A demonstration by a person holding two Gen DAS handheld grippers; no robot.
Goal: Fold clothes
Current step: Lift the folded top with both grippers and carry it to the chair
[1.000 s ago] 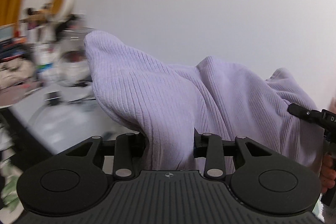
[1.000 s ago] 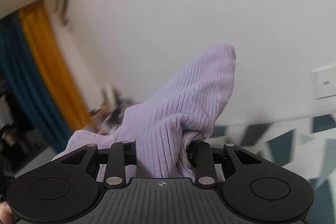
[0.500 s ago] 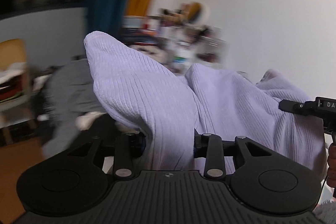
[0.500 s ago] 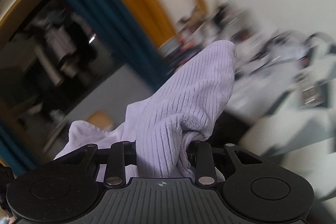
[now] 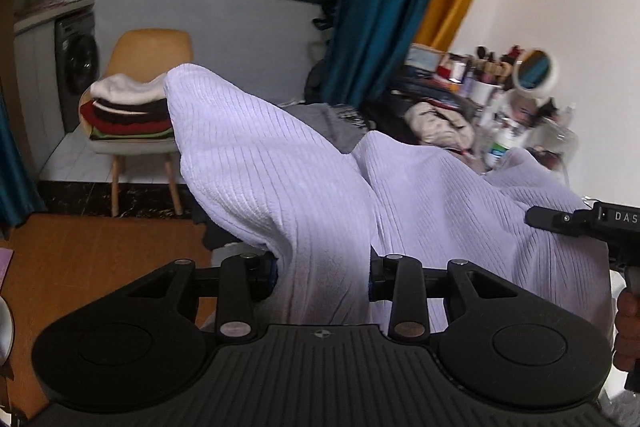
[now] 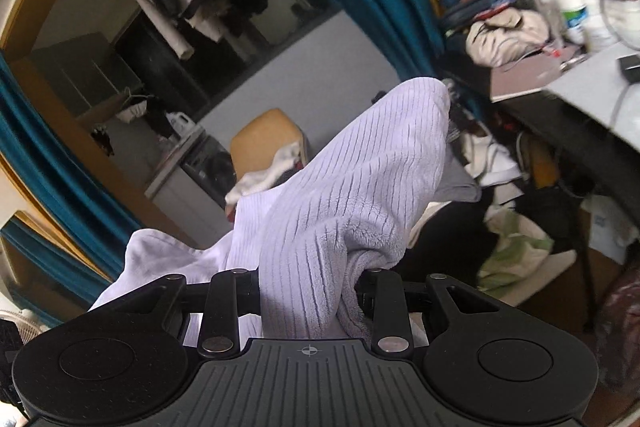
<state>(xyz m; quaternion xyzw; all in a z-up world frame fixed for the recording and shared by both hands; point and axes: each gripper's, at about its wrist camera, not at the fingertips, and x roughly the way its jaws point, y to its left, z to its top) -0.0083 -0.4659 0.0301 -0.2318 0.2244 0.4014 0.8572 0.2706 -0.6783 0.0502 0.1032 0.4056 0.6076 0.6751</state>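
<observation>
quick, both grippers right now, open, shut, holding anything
left gripper: shut on the lilac garment
right gripper: shut on the same garment

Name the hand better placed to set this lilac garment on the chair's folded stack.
Left, likely: the left tongs face the chair squarely; from the right tongs the lilac garment hides most of it.

Folded clothes stack (image 5: 128, 115) on tan chair (image 5: 150, 47); cluttered desk (image 6: 592, 83).

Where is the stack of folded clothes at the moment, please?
The stack of folded clothes sits on the seat of the tan chair, at the left of the left wrist view, just left of the raised lavender ribbed garment.
</observation>
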